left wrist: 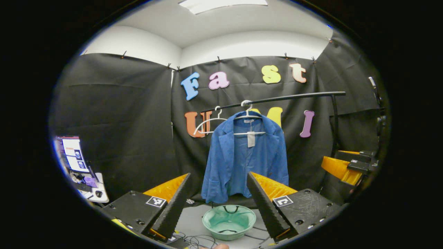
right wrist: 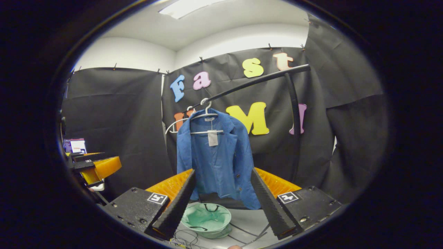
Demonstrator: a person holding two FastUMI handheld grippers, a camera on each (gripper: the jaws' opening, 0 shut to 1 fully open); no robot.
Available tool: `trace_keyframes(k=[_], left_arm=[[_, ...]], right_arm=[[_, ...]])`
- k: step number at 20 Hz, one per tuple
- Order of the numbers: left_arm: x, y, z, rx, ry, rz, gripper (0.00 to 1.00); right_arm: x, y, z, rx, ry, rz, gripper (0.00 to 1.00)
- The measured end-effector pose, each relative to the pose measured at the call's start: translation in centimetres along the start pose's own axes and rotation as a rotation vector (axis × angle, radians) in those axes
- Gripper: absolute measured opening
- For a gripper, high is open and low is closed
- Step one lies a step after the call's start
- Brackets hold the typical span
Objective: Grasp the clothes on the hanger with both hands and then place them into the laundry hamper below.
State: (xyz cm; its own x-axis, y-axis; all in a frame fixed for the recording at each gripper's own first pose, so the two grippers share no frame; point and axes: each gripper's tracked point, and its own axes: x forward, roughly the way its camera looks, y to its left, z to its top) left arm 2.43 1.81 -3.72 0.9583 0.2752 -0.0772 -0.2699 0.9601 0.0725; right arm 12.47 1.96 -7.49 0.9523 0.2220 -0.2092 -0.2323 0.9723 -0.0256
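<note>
Blue cloth hangs ahead of both my grippers, and neither touches it. My left gripper (left wrist: 214,204) has its jaws spread wide with nothing between them. My right gripper (right wrist: 223,202) is the same, jaws apart and empty. In the left gripper view the right gripper shows at the far right edge, and in the right gripper view the left one shows at the far left edge, so the two are held well apart.

Beyond the jaws, the jacket (left wrist: 244,159) hangs full length on a white hanger (left wrist: 248,117), which hooks over a black rail (left wrist: 290,98). A paper tag dangles at the collar. A second hanger (left wrist: 211,124) hangs bare just beside it on the same rail.

Below the jacket sits the green hamper (left wrist: 229,221) on the floor, close under the hem. I see no clothes in it, only what look like its own dark handles lying across the inside. Thin cables trail on the floor near it.

As I judge it, nothing of the task is done: I must close in, grip the jacket with both jaws, lift it off, and lower it into the hamper.
</note>
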Motion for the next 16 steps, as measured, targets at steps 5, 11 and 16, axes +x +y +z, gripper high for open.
trace_keyframes(k=[5, 11, 16], left_arm=[[9.6, 0.4, -0.7, -0.024, 0.019, -0.053, 0.96], [21.4, 0.6, -2.1, -0.063, 0.061, -0.144, 1.0], [29.3, -0.1, -2.9, -0.078, 0.091, -0.191, 0.97]], right_arm=[[8.8, 1.3, -0.3, 0.015, 0.021, -0.042, 0.99], [21.0, -1.0, -0.7, 0.029, 0.06, -0.221, 0.99], [28.7, -2.5, -0.4, 0.062, 0.08, -0.297, 0.99]])
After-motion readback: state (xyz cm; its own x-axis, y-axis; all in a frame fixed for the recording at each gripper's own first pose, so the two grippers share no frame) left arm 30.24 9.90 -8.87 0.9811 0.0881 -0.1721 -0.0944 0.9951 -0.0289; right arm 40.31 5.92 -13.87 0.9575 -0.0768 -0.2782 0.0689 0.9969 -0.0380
